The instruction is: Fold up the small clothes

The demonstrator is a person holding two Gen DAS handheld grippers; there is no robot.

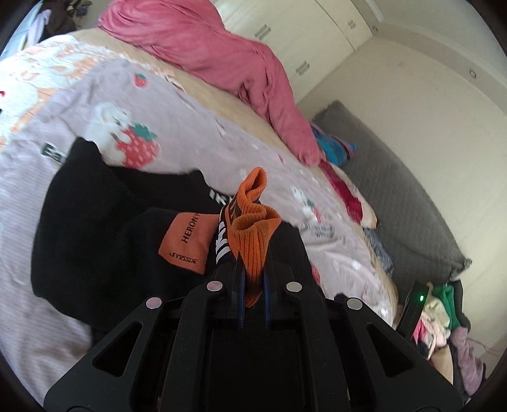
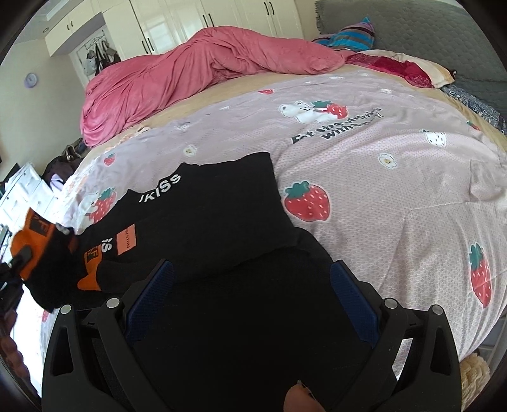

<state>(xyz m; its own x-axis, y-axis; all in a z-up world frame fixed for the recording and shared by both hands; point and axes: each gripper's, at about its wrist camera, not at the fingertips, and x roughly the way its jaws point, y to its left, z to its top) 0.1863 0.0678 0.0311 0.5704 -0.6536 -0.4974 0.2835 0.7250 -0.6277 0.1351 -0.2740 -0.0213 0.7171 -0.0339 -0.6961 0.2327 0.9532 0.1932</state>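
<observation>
Left wrist view: the left gripper (image 1: 252,279) fills the lower middle of the frame, its jaws clamped tight on the orange cuff (image 1: 253,228) of a sock, which sticks up out of the fingers in two ribbed folds. Just left of the cuff lies an orange patch (image 1: 185,244) on black socks (image 1: 104,222), which spread over the left centre on the pink strawberry sheet (image 1: 196,133). A red quilt (image 1: 221,63) is heaped along the top of the frame, and a grey headboard (image 1: 396,196) runs down the right. Clothes (image 1: 443,323) lie in a pile at the lower right edge. The picture is somewhat blurred.

Right wrist view: the right gripper (image 2: 250,298) sits at the bottom centre with its blue-padded fingers (image 2: 355,304) spread wide apart; black fabric (image 2: 253,317) lies between and under them, though the pads do not press on it. The black socks (image 2: 206,215), printed with white letters, lie flat on the sheet (image 2: 380,190) in the left centre. At the far left edge the orange cuff (image 2: 31,241) hangs raised above the sheet, pinched by the other gripper (image 2: 17,261), of which only a dark sliver shows. The quilt (image 2: 190,69) lies across the upper left, with white wardrobes (image 2: 190,19) behind it and the headboard (image 2: 427,28) at the upper right.
</observation>
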